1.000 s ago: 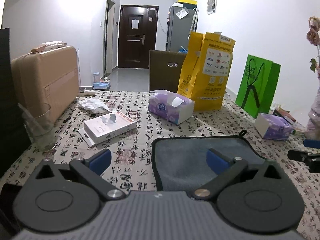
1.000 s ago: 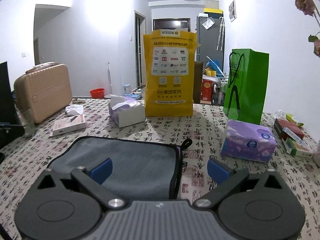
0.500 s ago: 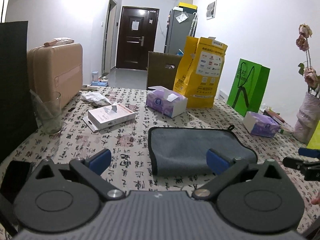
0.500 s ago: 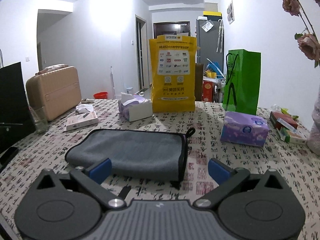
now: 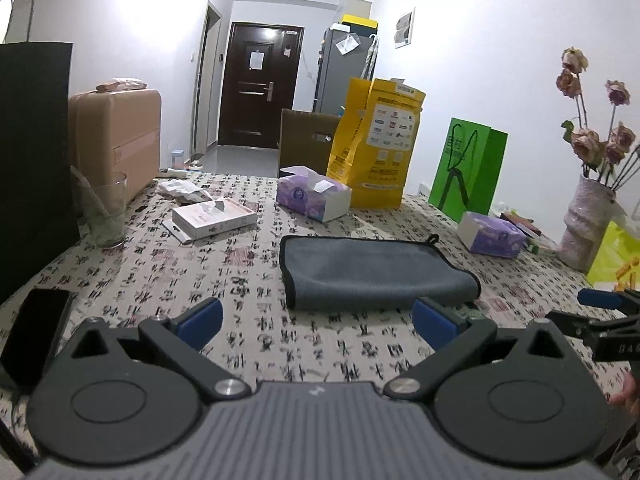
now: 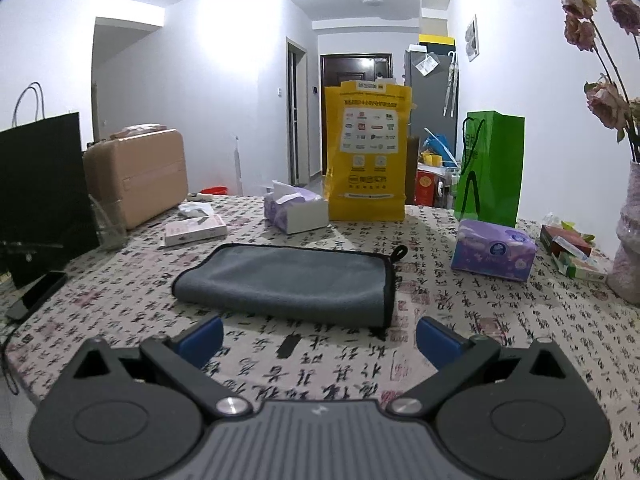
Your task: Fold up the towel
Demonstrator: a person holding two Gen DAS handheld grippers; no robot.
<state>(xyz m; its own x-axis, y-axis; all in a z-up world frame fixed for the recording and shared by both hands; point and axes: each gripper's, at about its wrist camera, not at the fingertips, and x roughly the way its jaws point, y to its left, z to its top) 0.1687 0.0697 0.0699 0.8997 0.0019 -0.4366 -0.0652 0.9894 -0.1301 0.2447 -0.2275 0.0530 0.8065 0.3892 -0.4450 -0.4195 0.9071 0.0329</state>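
Left wrist view first. Showed the left gripper [image 5: 316, 320] with blue fingertips [image 5: 200, 316] spread wide, holding nothing, hovering above the patterned tablecloth [image 5: 160, 264] short of the towel. Showed the grey towel [image 5: 372, 270] lying folded flat on the cloth, black-trimmed, with a small hanging loop [image 5: 433, 237] at its far right corner. Caught the right gripper [image 5: 600, 312] at the right edge, well apart from the towel; could not tell its jaw spacing from there. Also took in a tissue box [image 5: 314, 198] beyond the towel, a yellow bag [image 5: 376, 152], a green bag [image 5: 466, 170], a glass [image 5: 102, 210] and a phone [image 5: 34, 334] at the left.

Right wrist view next. Showed the right gripper [image 6: 318, 338] likewise spread wide and empty, fingertips [image 6: 438, 342] near the towel [image 6: 288, 284] but not touching. Placed the towel mid-table, trimmed edge at right, a purple tissue pack [image 6: 494, 250] to its right and a vase [image 6: 630, 248] at the far right.
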